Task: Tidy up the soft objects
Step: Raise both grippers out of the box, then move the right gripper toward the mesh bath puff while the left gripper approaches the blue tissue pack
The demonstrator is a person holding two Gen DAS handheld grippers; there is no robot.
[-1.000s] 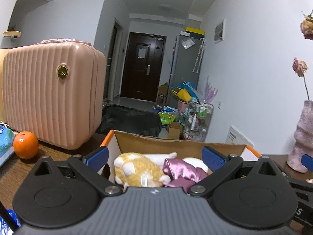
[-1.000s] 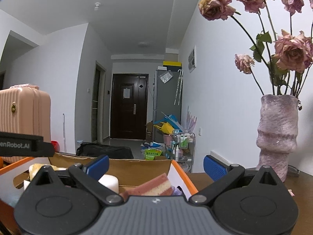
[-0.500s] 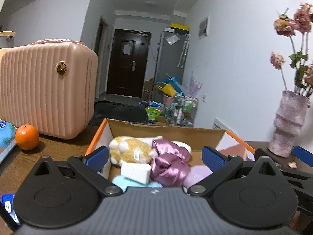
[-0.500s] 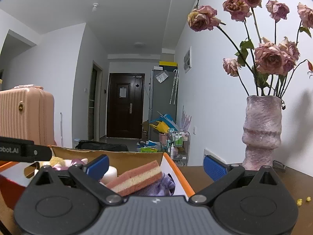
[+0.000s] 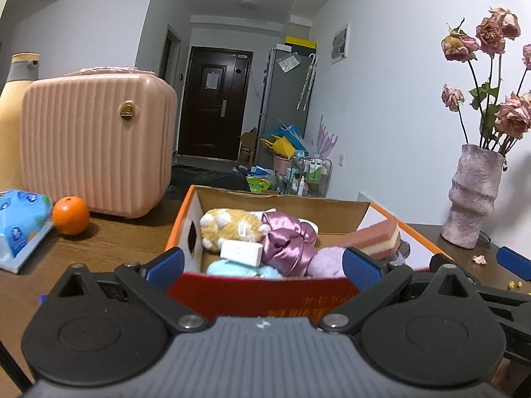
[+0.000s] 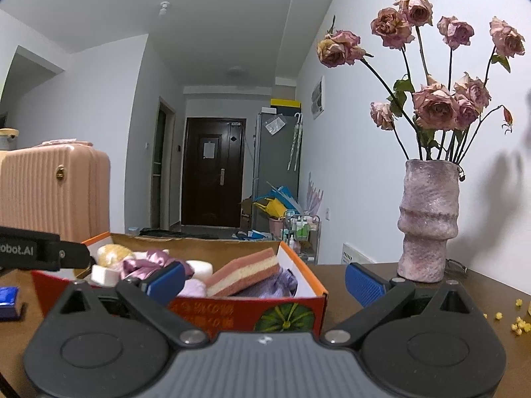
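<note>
The task looked nearly finished. The cardboard box (image 5: 348, 293) on the bench (image 5: 109, 248) already held the soft things: a yellow plush toy (image 5: 229, 229), a purple satin scrunchie (image 5: 288, 242), a white block (image 5: 241, 252) and a pink layered sponge (image 5: 371, 238) leaning at its 3 o'clock side. The left gripper (image 5: 262, 263) and right gripper (image 6: 264, 277) both had their fingers wide and empty, close before the box. No loose soft item showed on the bench.

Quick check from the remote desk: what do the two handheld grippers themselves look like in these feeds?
Both match: the left gripper and right gripper have a ribbed grey body, black linkage arms with silver pivot bolts and round black housings, and blue textured finger pads. The left one's black side bears white lettering ending "obot.AI". No cables or sleeves show.
</note>
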